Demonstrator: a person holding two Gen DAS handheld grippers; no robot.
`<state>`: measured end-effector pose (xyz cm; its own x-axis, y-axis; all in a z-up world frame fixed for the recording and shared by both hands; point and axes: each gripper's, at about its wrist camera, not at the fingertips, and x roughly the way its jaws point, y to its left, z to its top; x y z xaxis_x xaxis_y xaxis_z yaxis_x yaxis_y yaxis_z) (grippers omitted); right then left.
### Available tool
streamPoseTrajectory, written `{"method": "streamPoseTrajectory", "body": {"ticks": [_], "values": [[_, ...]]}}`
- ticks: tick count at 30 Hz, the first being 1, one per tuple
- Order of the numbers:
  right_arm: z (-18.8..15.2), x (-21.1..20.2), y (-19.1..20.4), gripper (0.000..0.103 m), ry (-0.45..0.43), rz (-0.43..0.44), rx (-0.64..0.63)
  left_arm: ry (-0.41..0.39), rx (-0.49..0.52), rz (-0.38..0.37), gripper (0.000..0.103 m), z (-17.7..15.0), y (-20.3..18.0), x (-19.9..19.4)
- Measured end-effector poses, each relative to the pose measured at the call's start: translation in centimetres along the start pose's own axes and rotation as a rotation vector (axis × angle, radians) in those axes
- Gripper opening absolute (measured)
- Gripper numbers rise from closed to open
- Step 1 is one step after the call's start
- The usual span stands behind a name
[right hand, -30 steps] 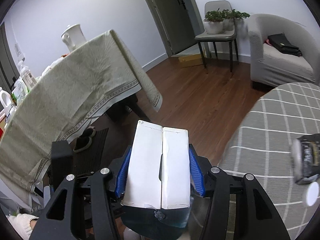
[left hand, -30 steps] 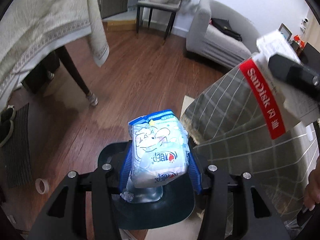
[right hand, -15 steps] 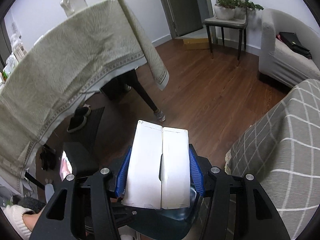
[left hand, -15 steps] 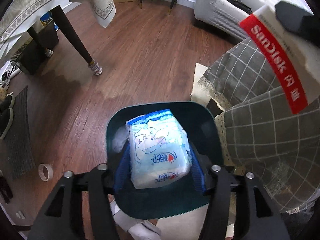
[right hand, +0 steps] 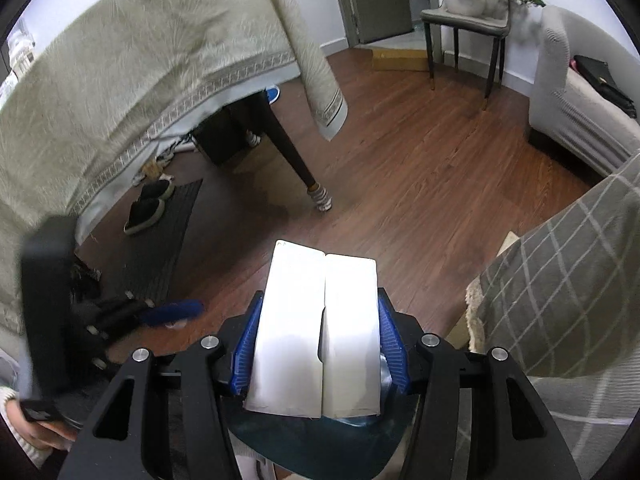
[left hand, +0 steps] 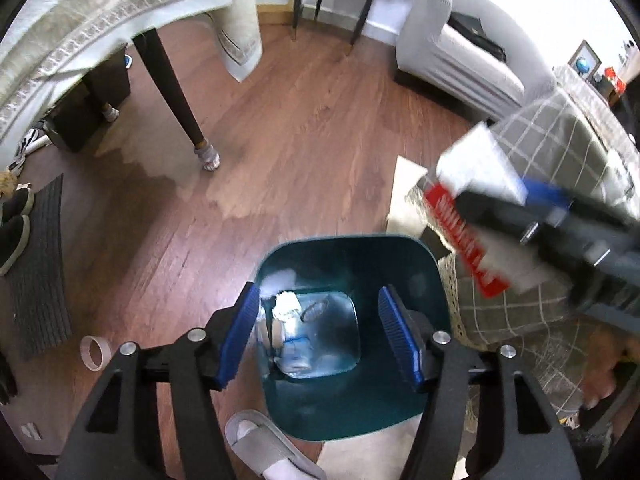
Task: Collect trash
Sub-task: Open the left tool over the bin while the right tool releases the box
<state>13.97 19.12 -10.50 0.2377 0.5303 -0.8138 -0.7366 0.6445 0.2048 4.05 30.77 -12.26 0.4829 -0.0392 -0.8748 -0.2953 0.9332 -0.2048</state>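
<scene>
In the left wrist view my left gripper is open and empty, right above a dark teal trash bin on the floor. A blue-and-white tissue pack lies at the bottom of the bin with other trash. My right gripper is shut on a white carton with a red stripe. The carton also shows in the left wrist view, up and to the right of the bin. The bin rim lies just under the right gripper.
A table leg under a cream tablecloth stands to the left. A checked cloth covers furniture on the right. A tape roll, a dark mat with shoes, and a slipper lie on the wooden floor. A grey armchair stands beyond.
My left gripper has opened and the tissue pack has dropped into the bin. My right gripper with the carton has moved down toward the bin.
</scene>
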Motion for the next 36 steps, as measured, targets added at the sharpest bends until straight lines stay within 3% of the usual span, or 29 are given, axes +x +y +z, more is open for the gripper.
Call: {"method": "streamPoseTrajectory", "body": {"ticks": [4,8,14,22,24,28,35,36], "values": [[-0.6,1.5,0.3,0.054,0.044,-0.011,-0.013,-0.044,-0.032,-0.01,0.057,0.9,0.7,-1.4],[-1.3,2.6,0.4,0.054,0.075,-0.026,-0.019,-0.108,-0.014,0.051,0.052,2.0,0.2,-3.4],[-2.4,3.8,-0.1,0.054,0.123,-0.013,-0.008,-0.176,-0.019,0.042,0.04,3.2,-0.2,-5.8],[-5.1,6.4,-0.4,0.056,0.253,-0.035,-0.03,-0.233,0.001,-0.042,0.032,4.0,-2.5,-8.1],[-5.8,6.8,-0.2,0.065,0.289,-0.047,-0.06,-0.249,0.011,-0.06,0.031,4.2,-3.5,-8.5],[-6.7,6.3,-0.1,0.071,0.297,-0.095,-0.098,-0.27,0.024,-0.079,0.031,4.6,-5.1,-9.2],[-6.4,2.8,-0.6,0.07,0.227,-0.028,-0.081,-0.295,0.024,-0.095,0.031,5.0,-6.7,-10.2],[-6.3,2.0,-0.4,0.067,0.208,-0.013,-0.083,-0.299,0.023,-0.098,0.032,5.1,-6.7,-10.3]]}}
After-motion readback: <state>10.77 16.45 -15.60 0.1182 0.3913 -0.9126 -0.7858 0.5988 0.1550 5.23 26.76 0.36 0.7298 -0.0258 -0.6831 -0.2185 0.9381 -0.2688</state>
